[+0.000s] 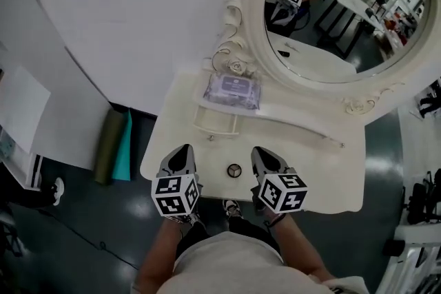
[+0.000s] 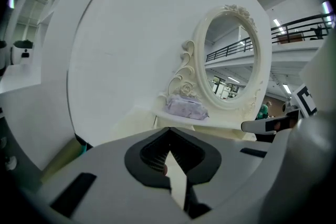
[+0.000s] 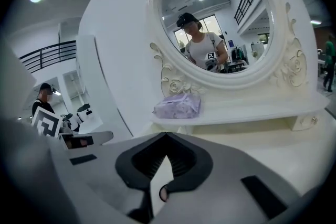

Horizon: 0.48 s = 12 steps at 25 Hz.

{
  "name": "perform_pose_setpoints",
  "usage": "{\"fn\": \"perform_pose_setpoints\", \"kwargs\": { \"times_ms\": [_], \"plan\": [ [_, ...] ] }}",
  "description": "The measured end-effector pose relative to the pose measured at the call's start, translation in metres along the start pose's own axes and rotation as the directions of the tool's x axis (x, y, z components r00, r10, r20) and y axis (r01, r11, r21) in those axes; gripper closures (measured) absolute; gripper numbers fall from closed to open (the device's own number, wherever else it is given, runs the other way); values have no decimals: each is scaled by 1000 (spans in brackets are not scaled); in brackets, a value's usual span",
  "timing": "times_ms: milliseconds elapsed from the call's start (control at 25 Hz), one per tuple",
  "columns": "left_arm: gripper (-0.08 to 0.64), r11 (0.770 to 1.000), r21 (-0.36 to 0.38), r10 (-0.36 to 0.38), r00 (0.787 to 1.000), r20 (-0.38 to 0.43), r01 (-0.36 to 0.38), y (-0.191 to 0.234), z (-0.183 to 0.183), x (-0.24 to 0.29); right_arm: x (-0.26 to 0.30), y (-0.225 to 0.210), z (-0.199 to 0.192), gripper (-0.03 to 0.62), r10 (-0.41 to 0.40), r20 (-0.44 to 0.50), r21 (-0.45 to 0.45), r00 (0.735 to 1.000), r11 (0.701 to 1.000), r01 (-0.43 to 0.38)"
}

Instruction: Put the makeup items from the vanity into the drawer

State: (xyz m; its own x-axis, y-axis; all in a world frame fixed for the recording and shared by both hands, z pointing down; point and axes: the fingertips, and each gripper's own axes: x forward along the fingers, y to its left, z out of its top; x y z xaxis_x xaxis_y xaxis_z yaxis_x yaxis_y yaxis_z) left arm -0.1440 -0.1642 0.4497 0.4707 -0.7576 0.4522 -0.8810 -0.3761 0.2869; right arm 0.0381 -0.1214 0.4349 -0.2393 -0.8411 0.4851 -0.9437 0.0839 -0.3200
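one purple pack (image 1: 233, 91) on the vanity shelf (image 1: 296, 122), label illegible

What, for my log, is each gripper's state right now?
Left gripper: closed, empty.
Right gripper: closed, empty.

The mirror (image 1: 324, 58) is cut off at top; print on the packet (image 1: 233, 91) unreadable.
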Motion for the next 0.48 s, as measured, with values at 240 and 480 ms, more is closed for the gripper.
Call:
{"fn": "perform_pose_setpoints", "kwargs": {
  "times_ms": [240,480],
  "plan": [
    [555,997,36,-63,995,-83,67,-3,-19,11,-5,-2,-29,575,-48,-35,44,998,998,50],
    [555,993,57,-91,982,-163,101,-6,-50,25,-3,-9,-58,571,-52,-78,105,996,993,60]
  ]
}}
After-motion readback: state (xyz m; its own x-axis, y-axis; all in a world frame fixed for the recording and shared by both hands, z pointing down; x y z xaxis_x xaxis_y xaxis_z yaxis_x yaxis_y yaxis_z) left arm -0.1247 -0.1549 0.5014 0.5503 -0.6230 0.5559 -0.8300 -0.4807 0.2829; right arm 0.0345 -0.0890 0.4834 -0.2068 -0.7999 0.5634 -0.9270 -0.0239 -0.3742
